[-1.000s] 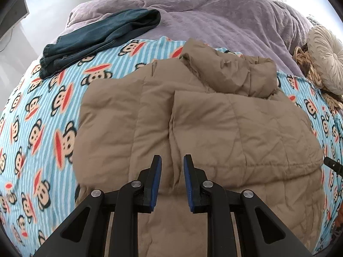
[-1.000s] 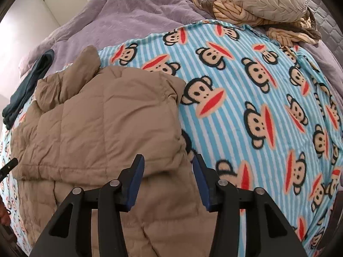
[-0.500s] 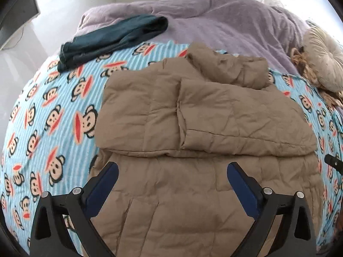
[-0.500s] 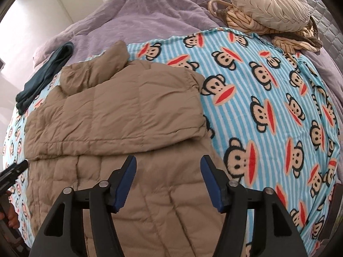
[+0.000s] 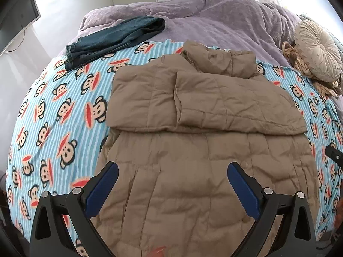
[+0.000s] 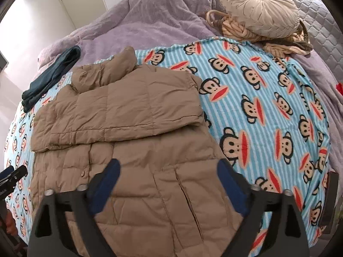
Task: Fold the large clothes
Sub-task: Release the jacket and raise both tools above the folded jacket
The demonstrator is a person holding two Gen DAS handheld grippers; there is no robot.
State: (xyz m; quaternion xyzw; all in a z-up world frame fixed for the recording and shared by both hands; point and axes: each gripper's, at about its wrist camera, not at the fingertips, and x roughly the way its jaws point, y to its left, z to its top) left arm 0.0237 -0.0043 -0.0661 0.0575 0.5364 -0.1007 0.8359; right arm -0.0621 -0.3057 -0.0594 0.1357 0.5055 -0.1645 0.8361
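Observation:
A tan puffer jacket (image 5: 203, 132) lies flat on the monkey-print blanket (image 5: 55, 115), both sleeves folded across its chest, hood at the far end. It also shows in the right wrist view (image 6: 128, 128). My left gripper (image 5: 172, 190) is wide open and empty above the jacket's lower left part. My right gripper (image 6: 168, 186) is wide open and empty above the jacket's lower right part. The tip of the right gripper (image 5: 333, 154) shows at the left wrist view's right edge.
Folded dark jeans (image 5: 115, 38) lie at the far left of the bed, on the purple duvet (image 5: 214, 19). A round cream cushion (image 6: 259, 10) and a woven throw (image 6: 233, 27) sit at the far right.
Both grippers opened wide and pulled back toward the jacket's hem. The folded sleeves stayed lying on the chest.

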